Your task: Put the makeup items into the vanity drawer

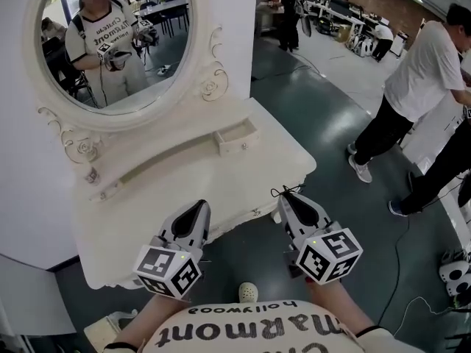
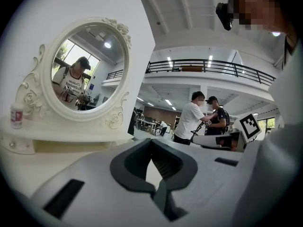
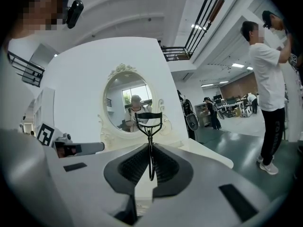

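Nearest the viewer, the left gripper [image 1: 199, 208], jaws together on nothing, and the right gripper [image 1: 288, 199], jaws clamped on a black eyelash curler [image 3: 150, 136] that stands upright from them, hover at the front edge of the white desk [image 1: 184, 190]. Behind them are the oval mirror [image 1: 110, 43], a small drawer [image 1: 237, 137] pulled slightly out, and a little bottle [image 2: 16, 116] on the ledge.

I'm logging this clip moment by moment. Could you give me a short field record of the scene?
left gripper: jaws together, holding nothing
right gripper: shut on eyelash curler, curler head pointing up
vanity drawer: small, pulled partly open
small bottle: standing on the vanity shelf, left of the mirror
grippers' position: both at the vanity's near edge, short of the drawer
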Action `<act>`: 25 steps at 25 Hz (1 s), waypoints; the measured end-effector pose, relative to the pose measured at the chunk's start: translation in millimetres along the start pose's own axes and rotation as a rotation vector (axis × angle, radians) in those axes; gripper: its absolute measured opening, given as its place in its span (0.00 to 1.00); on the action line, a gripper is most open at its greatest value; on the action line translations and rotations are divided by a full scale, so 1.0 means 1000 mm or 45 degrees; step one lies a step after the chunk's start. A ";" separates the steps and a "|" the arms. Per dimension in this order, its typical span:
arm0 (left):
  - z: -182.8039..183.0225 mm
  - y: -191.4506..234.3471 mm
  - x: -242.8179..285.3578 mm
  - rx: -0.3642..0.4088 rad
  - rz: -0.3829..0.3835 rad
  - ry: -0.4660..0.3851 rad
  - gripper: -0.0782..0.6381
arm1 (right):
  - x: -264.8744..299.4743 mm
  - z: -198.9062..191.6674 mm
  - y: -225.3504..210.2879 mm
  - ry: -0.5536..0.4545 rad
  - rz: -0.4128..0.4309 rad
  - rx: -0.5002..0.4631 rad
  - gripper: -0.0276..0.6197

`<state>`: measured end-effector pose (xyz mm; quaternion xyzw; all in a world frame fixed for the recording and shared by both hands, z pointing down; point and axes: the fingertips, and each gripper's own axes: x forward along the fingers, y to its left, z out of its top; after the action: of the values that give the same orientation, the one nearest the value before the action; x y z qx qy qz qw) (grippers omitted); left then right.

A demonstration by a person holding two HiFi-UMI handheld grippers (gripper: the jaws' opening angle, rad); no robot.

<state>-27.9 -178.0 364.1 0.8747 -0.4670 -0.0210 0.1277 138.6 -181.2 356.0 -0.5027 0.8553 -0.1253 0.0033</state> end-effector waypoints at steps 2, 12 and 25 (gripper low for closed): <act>0.000 0.003 0.011 -0.003 0.013 0.007 0.12 | 0.009 0.002 -0.008 0.002 0.013 -0.003 0.10; 0.013 0.007 0.047 -0.007 0.080 -0.023 0.12 | 0.036 0.014 -0.044 0.024 0.075 0.007 0.10; 0.018 0.023 0.059 0.007 0.157 -0.052 0.12 | 0.068 0.008 -0.056 0.056 0.159 0.053 0.10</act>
<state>-16.4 -242.6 357.6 0.8440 -0.5227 -0.0295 0.1168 153.6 -267.3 368.9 -0.4454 0.8821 -0.1537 0.0027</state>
